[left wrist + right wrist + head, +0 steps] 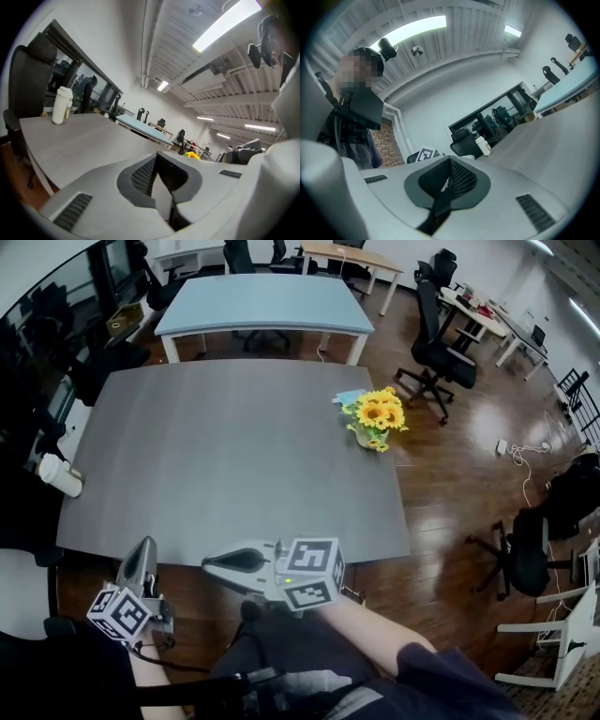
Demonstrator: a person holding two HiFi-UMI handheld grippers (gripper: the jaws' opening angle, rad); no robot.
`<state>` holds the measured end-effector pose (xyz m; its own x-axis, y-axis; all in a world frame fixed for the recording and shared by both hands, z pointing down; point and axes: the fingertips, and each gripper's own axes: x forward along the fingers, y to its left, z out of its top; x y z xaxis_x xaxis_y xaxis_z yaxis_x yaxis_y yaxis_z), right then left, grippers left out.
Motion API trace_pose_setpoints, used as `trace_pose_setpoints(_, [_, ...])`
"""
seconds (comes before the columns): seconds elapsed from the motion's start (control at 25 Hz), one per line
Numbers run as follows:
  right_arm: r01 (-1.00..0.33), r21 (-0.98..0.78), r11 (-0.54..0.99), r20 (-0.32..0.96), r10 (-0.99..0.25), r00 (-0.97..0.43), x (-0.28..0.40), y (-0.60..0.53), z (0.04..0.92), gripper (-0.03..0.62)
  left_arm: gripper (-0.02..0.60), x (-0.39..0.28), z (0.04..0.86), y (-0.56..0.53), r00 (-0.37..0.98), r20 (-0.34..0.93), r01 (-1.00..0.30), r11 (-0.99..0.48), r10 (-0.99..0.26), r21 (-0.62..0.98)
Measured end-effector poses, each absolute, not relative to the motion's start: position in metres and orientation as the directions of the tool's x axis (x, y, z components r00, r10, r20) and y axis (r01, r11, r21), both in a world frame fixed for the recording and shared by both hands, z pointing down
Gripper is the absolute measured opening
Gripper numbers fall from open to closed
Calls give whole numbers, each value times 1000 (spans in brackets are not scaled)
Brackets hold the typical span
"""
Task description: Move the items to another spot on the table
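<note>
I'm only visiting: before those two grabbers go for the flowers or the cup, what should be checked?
1. Left gripper empty, jaws together: ok.
2. Right gripper empty, jaws together: ok.
3. Jaws opened for a grab: not ok, both shut.
4. Sunflowers upright on the table: ok.
5. White cup upright near the left edge: ok.
6. Whether the cup is full: cannot tell.

Blue item (345,397) half behind sunflowers (378,414); identity unclear
</note>
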<state>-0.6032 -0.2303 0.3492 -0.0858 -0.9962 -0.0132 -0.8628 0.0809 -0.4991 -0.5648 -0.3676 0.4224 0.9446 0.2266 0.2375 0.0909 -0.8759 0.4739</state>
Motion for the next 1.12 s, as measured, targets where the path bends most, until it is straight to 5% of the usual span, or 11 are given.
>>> trace_pose_setpoints(0.56, [-851, -513, 111, -153, -988, -36, -579, -26, 341, -20, 21, -532, 402, -160, 919, 323, 112, -934, 227, 340])
trace_pose_setpoints(1.12, [-821, -569, -47, -152, -975, 161, -541, 68, 355, -20, 21, -467, 411, -33, 821, 369, 373, -898, 437, 234])
